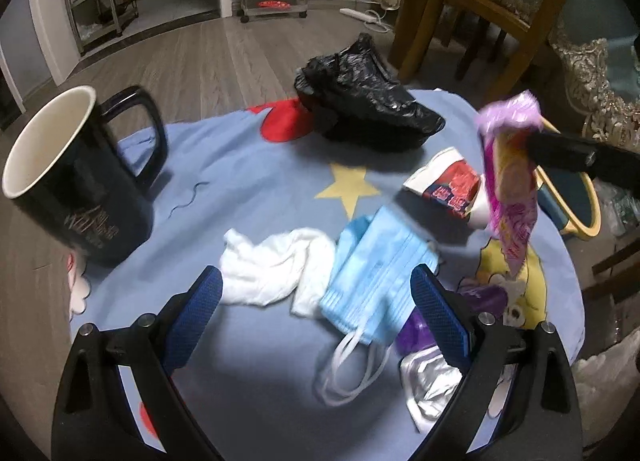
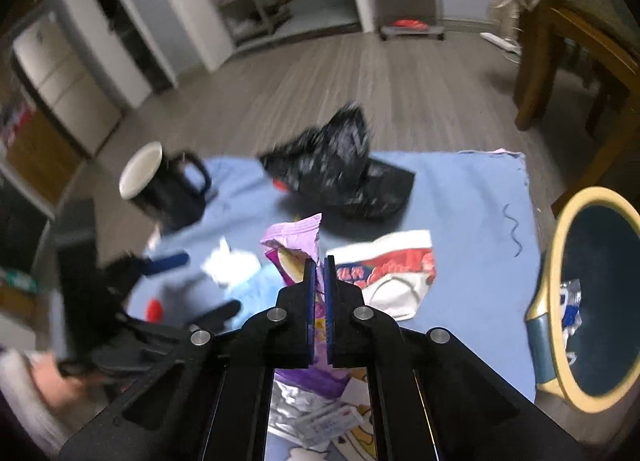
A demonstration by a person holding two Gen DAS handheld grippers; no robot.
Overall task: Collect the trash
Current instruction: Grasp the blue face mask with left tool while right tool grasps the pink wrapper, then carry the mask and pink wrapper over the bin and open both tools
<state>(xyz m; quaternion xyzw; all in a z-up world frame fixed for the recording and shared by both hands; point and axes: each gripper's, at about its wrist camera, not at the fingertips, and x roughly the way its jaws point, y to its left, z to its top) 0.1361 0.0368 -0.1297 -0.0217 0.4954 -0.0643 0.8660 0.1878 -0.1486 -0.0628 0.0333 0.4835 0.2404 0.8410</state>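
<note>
Disposal underway: right gripper point(image 2: 318, 273) pinches the purple wrapper point(image 2: 294, 245), lifted left of the bin point(image 2: 552, 261); next, carry rightward and release. Left gripper point(image 1: 316, 301) hangs open.

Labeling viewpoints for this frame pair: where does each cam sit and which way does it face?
Left wrist: sits on the left claw, low over the blue cloth, facing the room's far shelving; its own open fingers frame the blue mask; the right claw's tip enters from the right.
Right wrist: sits on the right claw, raised, facing the same way; its shut fingers pinch the purple wrapper; the left claw shows at left.
Shared: black mug, black bag, red-white packet, yellow-rimmed bin.
</note>
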